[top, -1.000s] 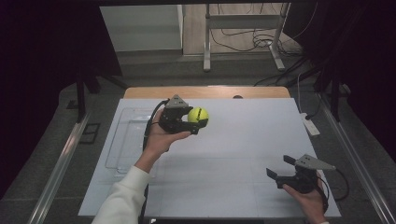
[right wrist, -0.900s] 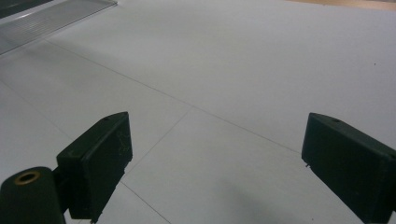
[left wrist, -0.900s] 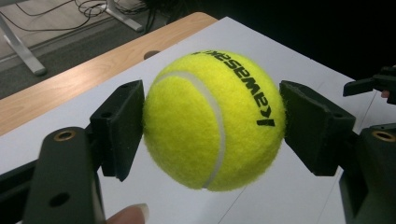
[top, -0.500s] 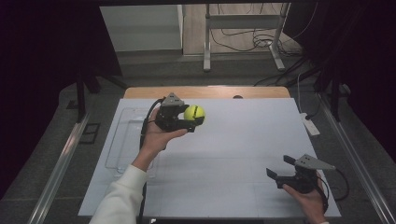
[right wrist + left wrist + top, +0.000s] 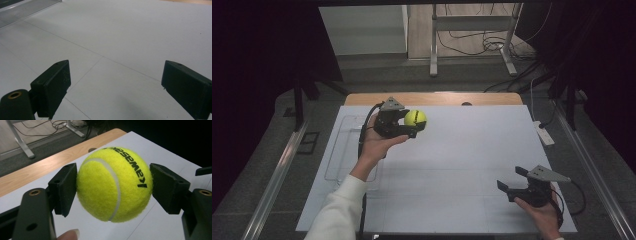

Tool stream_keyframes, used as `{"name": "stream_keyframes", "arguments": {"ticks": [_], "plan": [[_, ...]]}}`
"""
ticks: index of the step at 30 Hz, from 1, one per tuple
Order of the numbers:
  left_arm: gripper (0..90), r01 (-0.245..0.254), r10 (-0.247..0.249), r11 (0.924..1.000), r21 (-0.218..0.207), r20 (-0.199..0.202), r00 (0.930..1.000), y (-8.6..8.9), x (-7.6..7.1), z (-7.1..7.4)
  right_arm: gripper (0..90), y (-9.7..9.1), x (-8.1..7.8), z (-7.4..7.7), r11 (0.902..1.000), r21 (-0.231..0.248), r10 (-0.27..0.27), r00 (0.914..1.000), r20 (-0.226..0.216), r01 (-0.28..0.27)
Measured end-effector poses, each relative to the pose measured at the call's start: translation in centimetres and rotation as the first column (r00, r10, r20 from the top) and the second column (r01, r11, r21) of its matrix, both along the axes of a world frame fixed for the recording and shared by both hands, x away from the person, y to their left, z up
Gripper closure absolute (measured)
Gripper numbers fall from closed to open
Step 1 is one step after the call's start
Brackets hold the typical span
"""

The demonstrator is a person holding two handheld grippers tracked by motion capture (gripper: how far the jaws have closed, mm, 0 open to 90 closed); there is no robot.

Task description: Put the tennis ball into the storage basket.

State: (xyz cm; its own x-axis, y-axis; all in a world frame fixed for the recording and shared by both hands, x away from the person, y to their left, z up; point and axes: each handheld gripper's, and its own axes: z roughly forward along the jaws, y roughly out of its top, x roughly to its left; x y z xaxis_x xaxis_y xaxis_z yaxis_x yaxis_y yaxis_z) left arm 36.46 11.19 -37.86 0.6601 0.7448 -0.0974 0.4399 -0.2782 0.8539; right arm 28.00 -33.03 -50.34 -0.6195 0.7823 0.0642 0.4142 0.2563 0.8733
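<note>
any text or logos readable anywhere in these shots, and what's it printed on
"KAWASAKI"-like black brand print on the tennis ball held in the left claw: it shows upside down and curves away, so only "...AWAS..." reads surely.
No other text is readable on the white table cover, the clear tray or the right claw.

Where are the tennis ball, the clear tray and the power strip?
tennis ball point(image 5: 113, 183), left gripper view, middle of the felt
clear tray point(image 5: 343, 150), high view, bare floor
power strip point(image 5: 544, 134), high view, middle of its body
</note>
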Motion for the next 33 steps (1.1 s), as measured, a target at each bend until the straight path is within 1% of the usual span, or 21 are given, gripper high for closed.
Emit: {"name": "stream_keyframes", "arguments": {"ticks": [12, 16, 24, 33], "plan": [[27.1, -0.040, 0.040, 0.9992, 0.004, 0.007, 0.9992, 1.3, 0.4, 0.5, 9.0, 0.0, 0.0, 0.0, 1.0000, -0.002, -0.001, 1.0000, 0.001, 0.001], [27.1, -0.064, 0.064, 0.9980, 0.002, 0.011, 0.9979, 1.8, 0.7, 0.4, 9.0, 0.0, 0.0, 0.0, 1.0000, -0.002, -0.002, 1.0000, 0.000, 0.002], [27.1, -0.093, 0.093, 0.9957, 0.005, 0.014, 0.9956, 2.4, 1.1, 0.5, 9.0, 0.0, 0.0, -0.1, 1.0000, -0.003, -0.003, 1.0000, -0.001, 0.003], [27.1, -0.112, 0.112, 0.9937, 0.004, 0.012, 0.9936, 3.3, 1.8, 0.6, 9.0, 0.0, 0.1, -0.1, 1.0000, -0.001, -0.005, 1.0000, -0.004, 0.005]]}}
